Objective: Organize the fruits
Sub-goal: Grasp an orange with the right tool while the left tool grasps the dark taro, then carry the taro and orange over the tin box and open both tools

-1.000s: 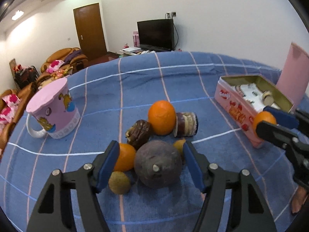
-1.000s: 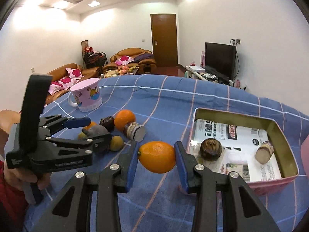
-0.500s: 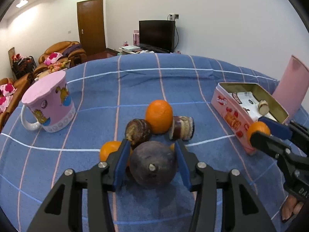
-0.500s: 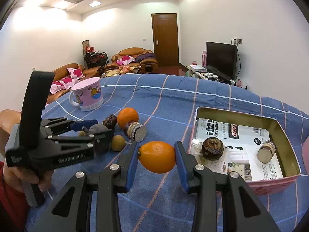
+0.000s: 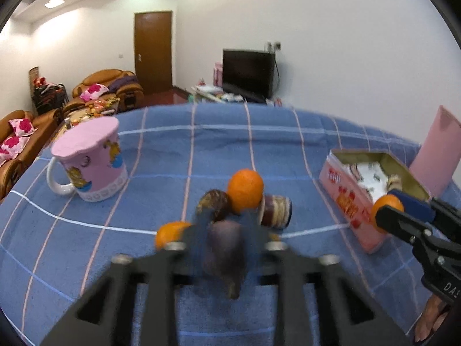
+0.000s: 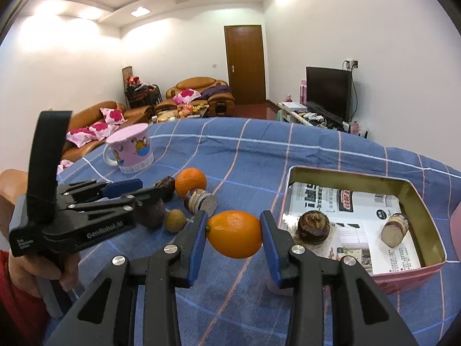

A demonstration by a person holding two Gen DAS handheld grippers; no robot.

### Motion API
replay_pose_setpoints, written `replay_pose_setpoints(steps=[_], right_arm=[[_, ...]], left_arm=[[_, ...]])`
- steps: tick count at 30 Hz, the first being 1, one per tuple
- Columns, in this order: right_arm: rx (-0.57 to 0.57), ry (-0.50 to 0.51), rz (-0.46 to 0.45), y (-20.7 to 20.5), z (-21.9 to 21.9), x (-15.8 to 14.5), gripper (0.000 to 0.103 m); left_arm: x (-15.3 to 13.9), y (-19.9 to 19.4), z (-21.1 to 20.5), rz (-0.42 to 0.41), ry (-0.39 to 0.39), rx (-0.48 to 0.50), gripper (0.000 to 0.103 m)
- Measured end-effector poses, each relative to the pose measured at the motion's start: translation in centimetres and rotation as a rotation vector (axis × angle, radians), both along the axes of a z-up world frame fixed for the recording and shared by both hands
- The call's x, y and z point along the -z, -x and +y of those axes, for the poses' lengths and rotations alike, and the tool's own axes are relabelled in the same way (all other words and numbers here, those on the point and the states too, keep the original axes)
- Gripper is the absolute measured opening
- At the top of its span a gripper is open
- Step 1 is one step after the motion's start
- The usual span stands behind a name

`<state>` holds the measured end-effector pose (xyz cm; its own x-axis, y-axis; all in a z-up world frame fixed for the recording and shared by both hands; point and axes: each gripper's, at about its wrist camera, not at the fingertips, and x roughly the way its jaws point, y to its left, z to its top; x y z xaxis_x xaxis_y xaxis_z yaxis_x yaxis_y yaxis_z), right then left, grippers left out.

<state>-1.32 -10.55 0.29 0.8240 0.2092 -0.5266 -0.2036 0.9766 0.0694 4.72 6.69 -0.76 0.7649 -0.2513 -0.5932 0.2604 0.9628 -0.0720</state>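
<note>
**A:** What writing can you read from your side?

**B:** Not much. On the body of the left gripper (image 6: 135,199) I see white letters, but they are blurred, so I cannot read the word. The pink tin box (image 6: 432,268) is lined with printed paper, the text is too small. On its pink outer wall in the left wrist view there is red print, also not readable. The pink mug (image 5: 92,161) has cartoon pictures and a pink lid.

**A:** And the grippers?

**B:** My right gripper (image 6: 234,238) is clamped on a small orange (image 6: 234,235), held above the blue checked cloth (image 6: 253,155) just beside the tin's open side. My left gripper is closed around a dark purple fruit (image 5: 223,248); that view is blurred by motion.

**A:** What lies around it?

**B:** A bigger orange (image 5: 245,190), a dark brown pastry (image 5: 214,201) and a round layered cake on its side (image 5: 276,210) sit close together behind the purple fruit. Another small orange (image 5: 170,232) is at the left finger. In the right wrist view a small brown-green fruit (image 6: 175,216) lies near the left gripper's tip. Inside the tin are one more brown pastry (image 6: 313,226) and one layered cake (image 6: 394,230), well apart
</note>
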Motion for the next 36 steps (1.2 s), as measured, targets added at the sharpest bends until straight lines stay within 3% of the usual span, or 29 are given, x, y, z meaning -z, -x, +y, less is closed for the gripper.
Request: replay_pose_setpoints(steps=[2, 4, 5, 6, 8, 13, 15, 17, 23, 28, 36], right_arm=[[0.004, 0.0, -0.01, 0.1, -0.1, -0.2, 0.039], [0.009, 0.001, -0.012, 0.1, -0.2, -0.3, 0.039], [0.011, -0.001, -0.011, 0.1, -0.3, -0.3, 0.039], [0.011, -0.003, -0.011, 0.1, -0.4, -0.4, 0.039], [0.013, -0.01, -0.013, 0.0, -0.5, -0.5, 0.039], [0.008, -0.024, -0.014, 0.1, -0.8, -0.7, 0.039], [0.006, -0.027, -0.014, 0.1, -0.8, -0.7, 0.039], [0.005, -0.031, -0.013, 0.1, -0.8, -0.7, 0.039], [0.003, -0.039, -0.009, 0.2, -0.9, -0.7, 0.039], [-0.003, -0.045, -0.004, 0.1, -0.8, -0.8, 0.039], [0.016, -0.063, -0.028, 0.4, -1.3, -1.3, 0.039]], left_arm=[[0.1, 0.0, -0.1, 0.005, -0.012, -0.011, 0.014], [0.2, -0.1, -0.2, 0.012, -0.018, -0.014, 0.021], [0.2, -0.1, -0.1, 0.017, -0.016, -0.011, 0.031], [0.3, 0.0, -0.2, 0.031, -0.021, -0.011, 0.05], [1.0, -0.1, -0.3, 0.086, -0.042, -0.023, 0.073], [1.7, -0.1, 0.1, 0.134, -0.054, -0.062, 0.069], [1.9, -0.3, 0.0, 0.143, -0.08, -0.07, 0.053], [2.0, -0.2, -0.4, 0.144, -0.127, -0.054, 0.054], [2.0, -0.6, 0.7, 0.152, -0.102, -0.068, 0.055], [2.1, -0.5, -0.2, 0.143, -0.156, -0.062, 0.053], [1.2, 0.3, 1.5, 0.095, -0.056, -0.109, 0.053]])
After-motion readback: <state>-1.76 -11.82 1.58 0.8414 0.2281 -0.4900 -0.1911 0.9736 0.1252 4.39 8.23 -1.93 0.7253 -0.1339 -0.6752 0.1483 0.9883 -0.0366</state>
